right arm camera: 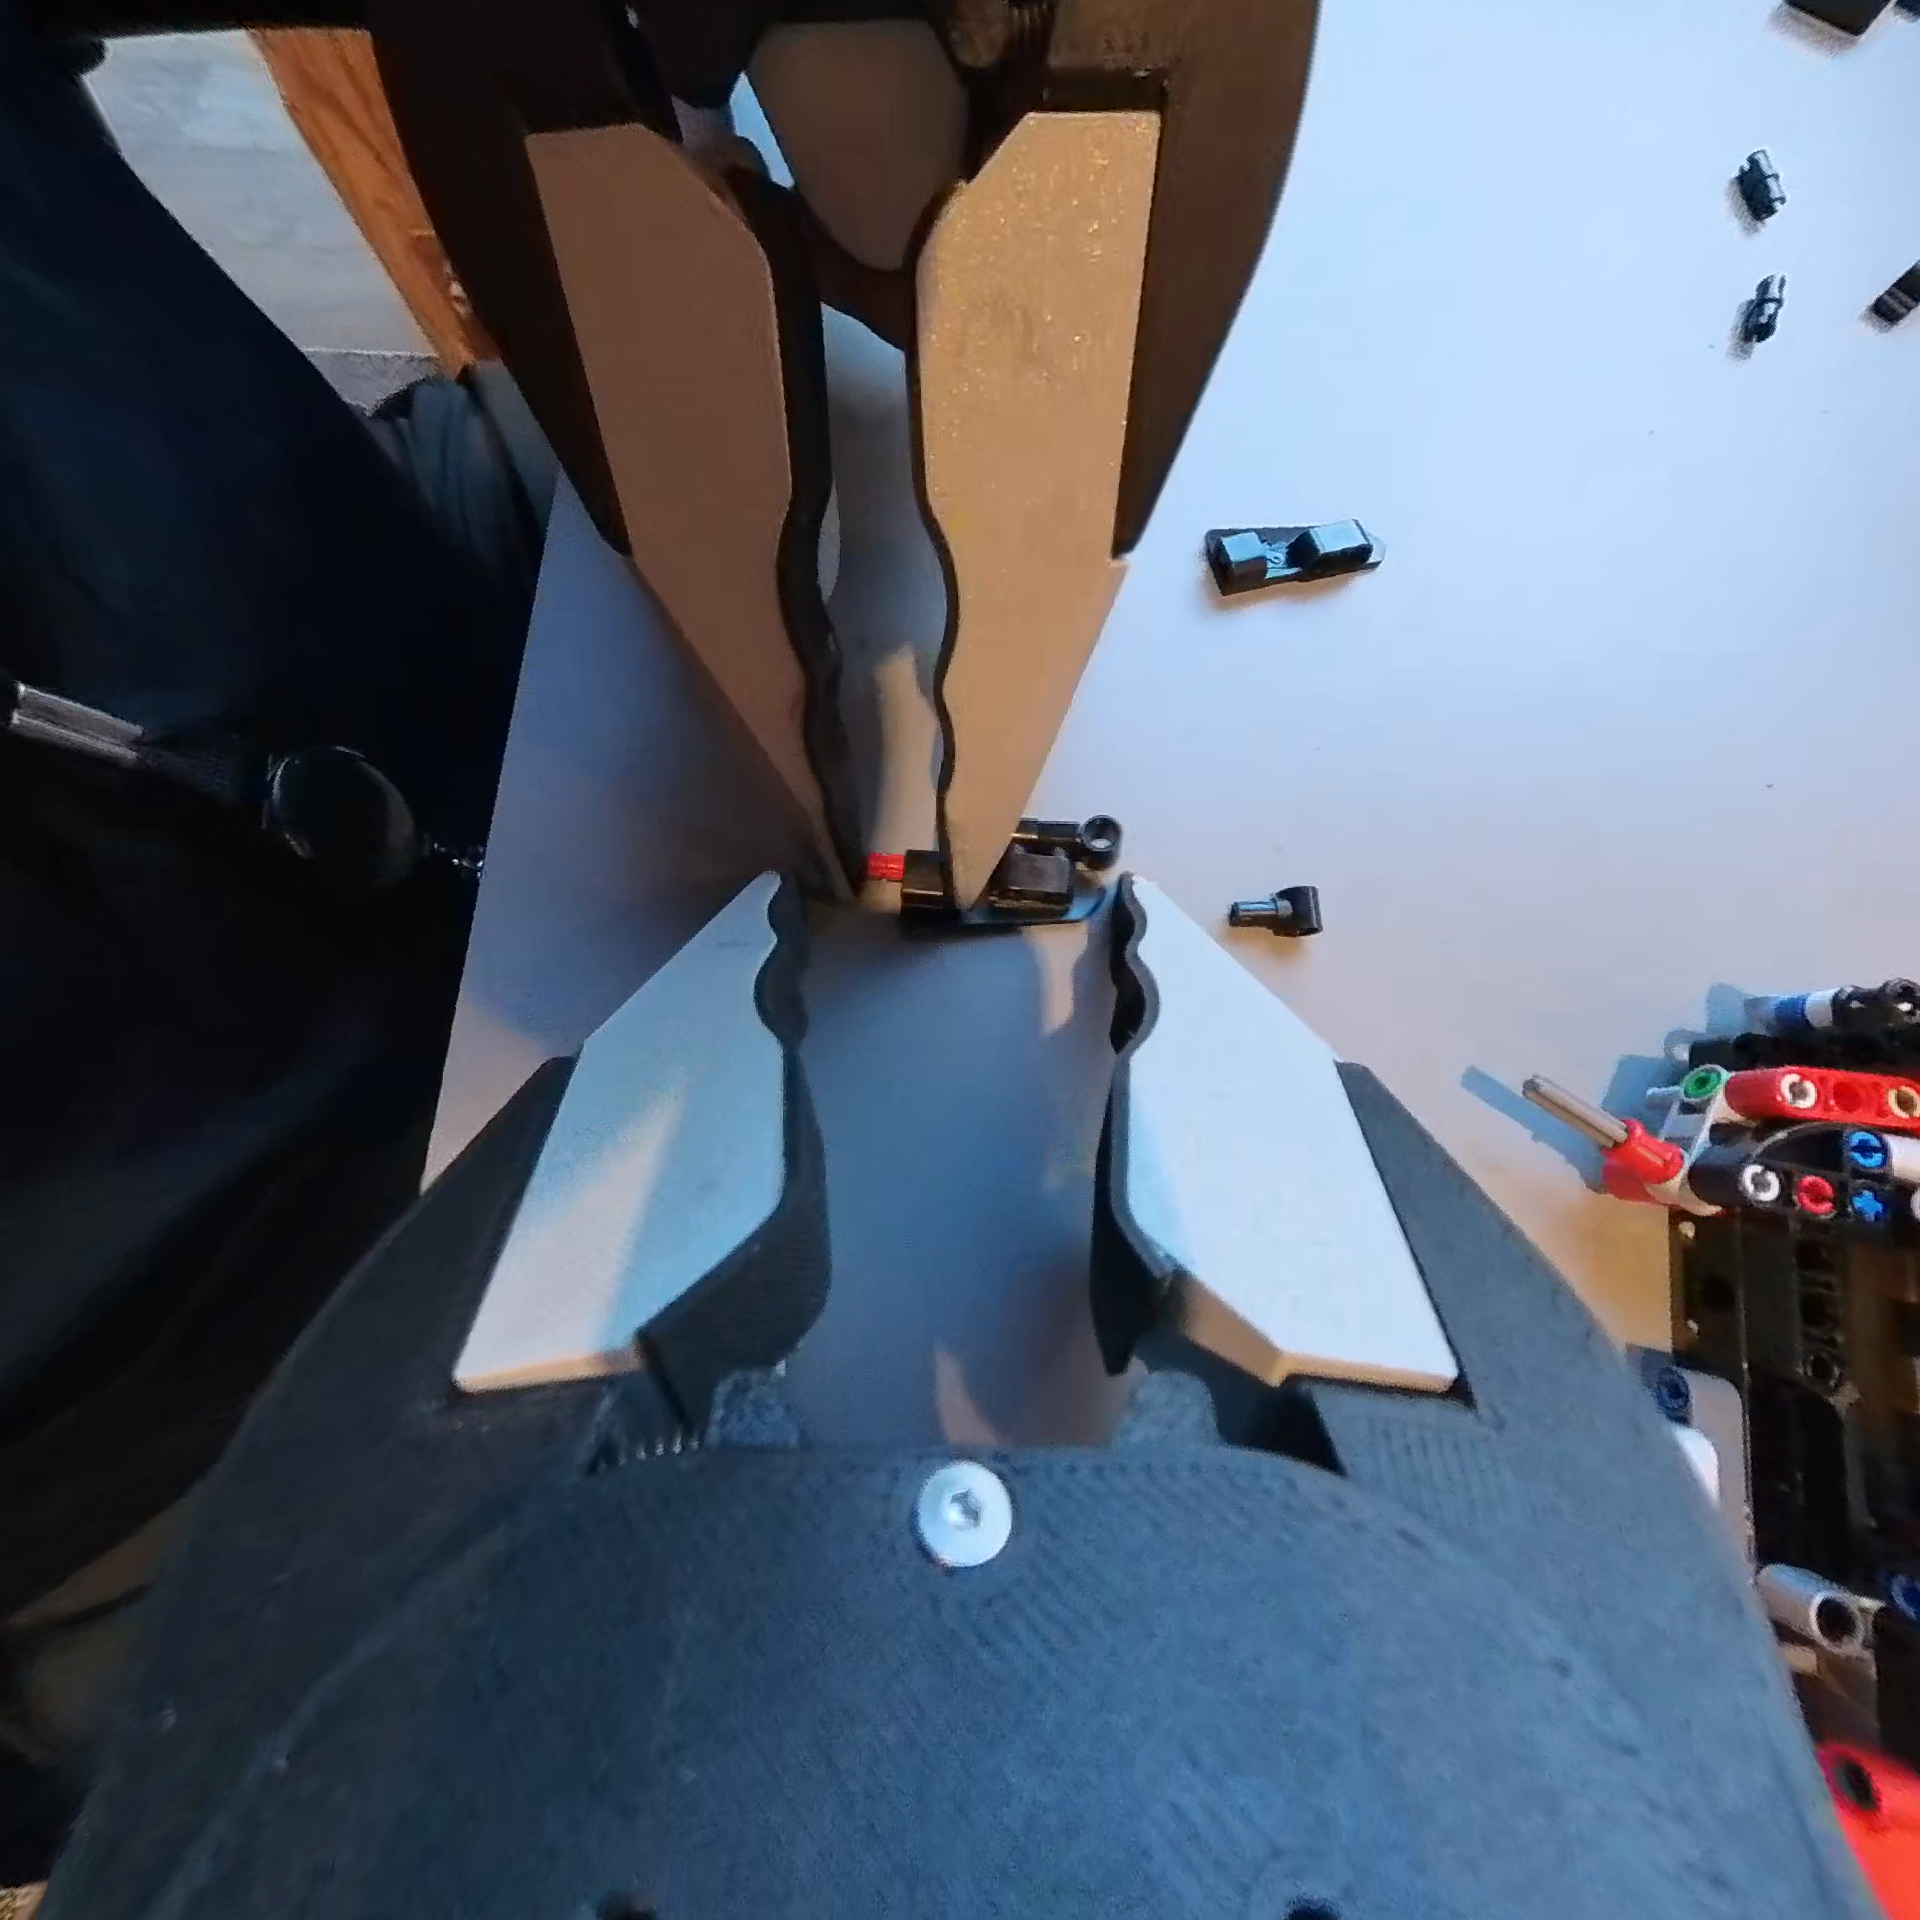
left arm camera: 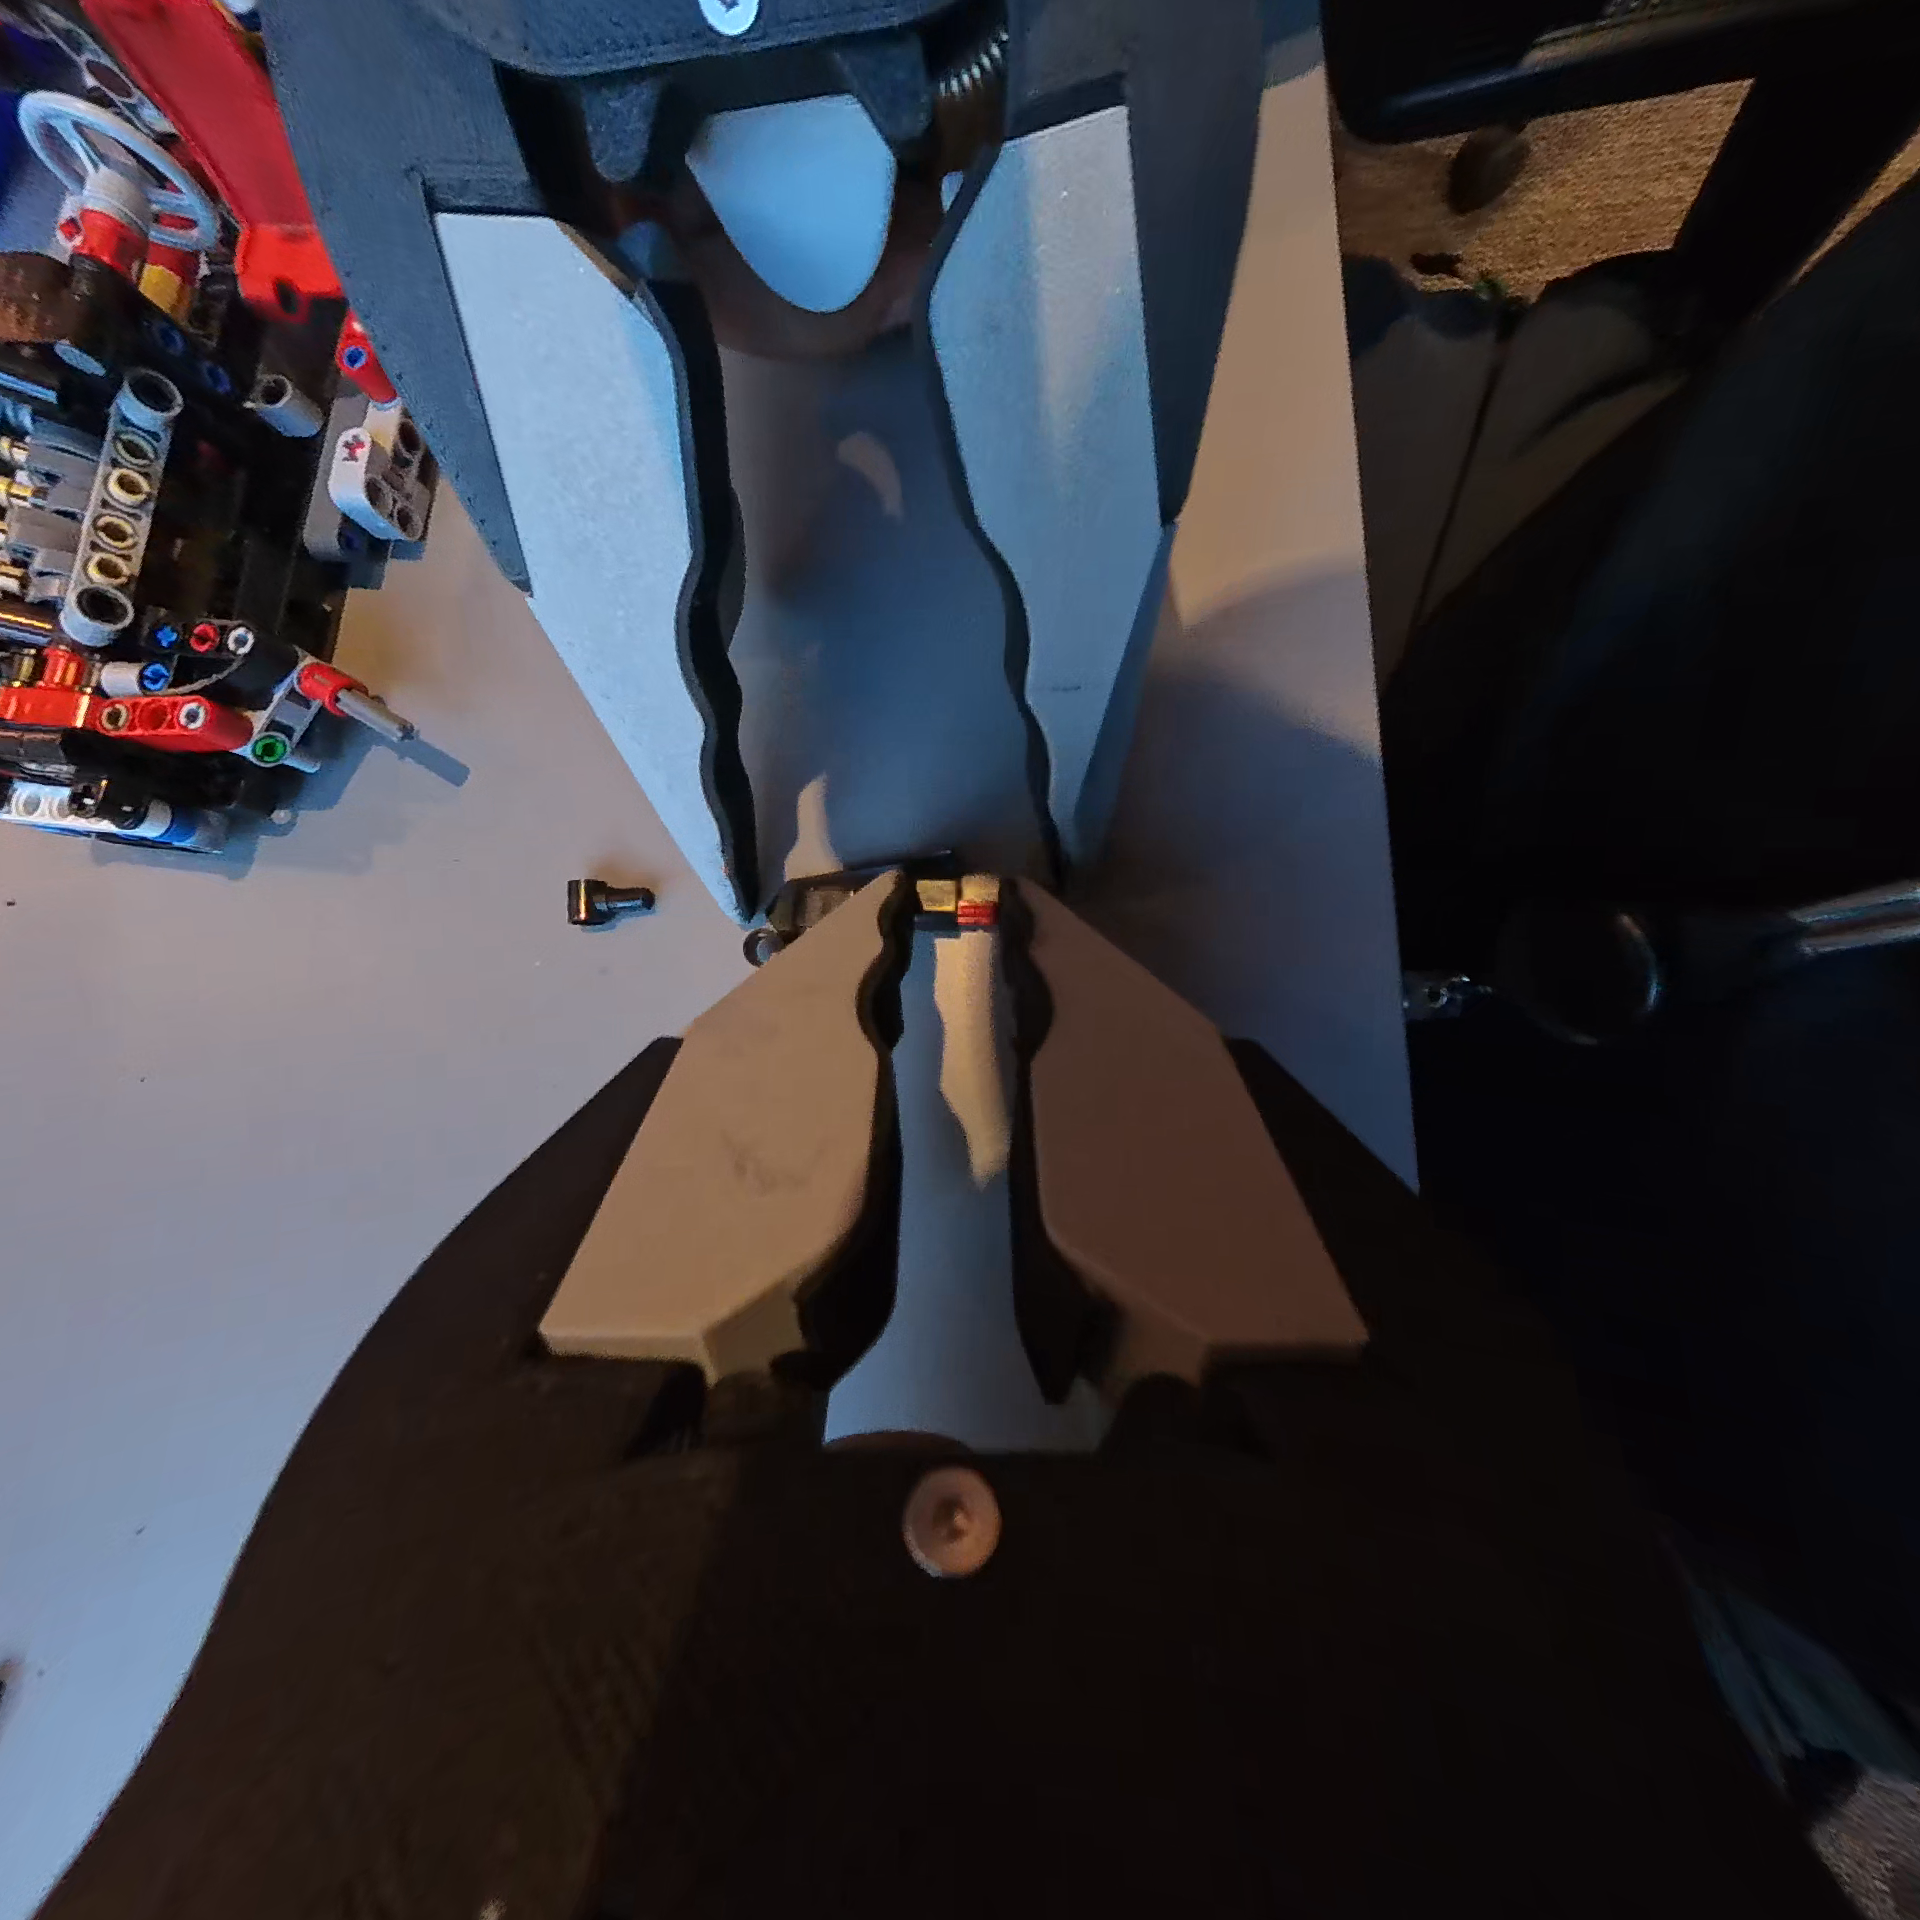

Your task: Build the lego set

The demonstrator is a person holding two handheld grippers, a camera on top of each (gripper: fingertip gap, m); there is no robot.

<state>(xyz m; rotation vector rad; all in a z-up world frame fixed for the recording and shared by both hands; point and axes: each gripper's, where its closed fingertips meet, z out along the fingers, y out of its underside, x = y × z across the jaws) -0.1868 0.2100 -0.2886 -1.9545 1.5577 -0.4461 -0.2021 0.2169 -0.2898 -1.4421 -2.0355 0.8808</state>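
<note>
left wrist view: our left gripper (left arm camera: 951, 914) is pinched nearly closed on a small black sub-assembly (left arm camera: 940, 896) with a red pin, at 12 o'clock from its tips. the main lego model (left arm camera: 145, 520) sits at 10 o'clock.

right wrist view: our right gripper (right arm camera: 951, 899) is wide open, empty, tips flanking the sub-assembly (right arm camera: 997, 878) on the table (right arm camera: 1455, 623). we should close squarely on the black body and keep the left grip steady.

small black piece (right arm camera: 982, 883) with red pin | flat on table, near edge | partly built model (left arm camera: 135, 499) beside
</note>
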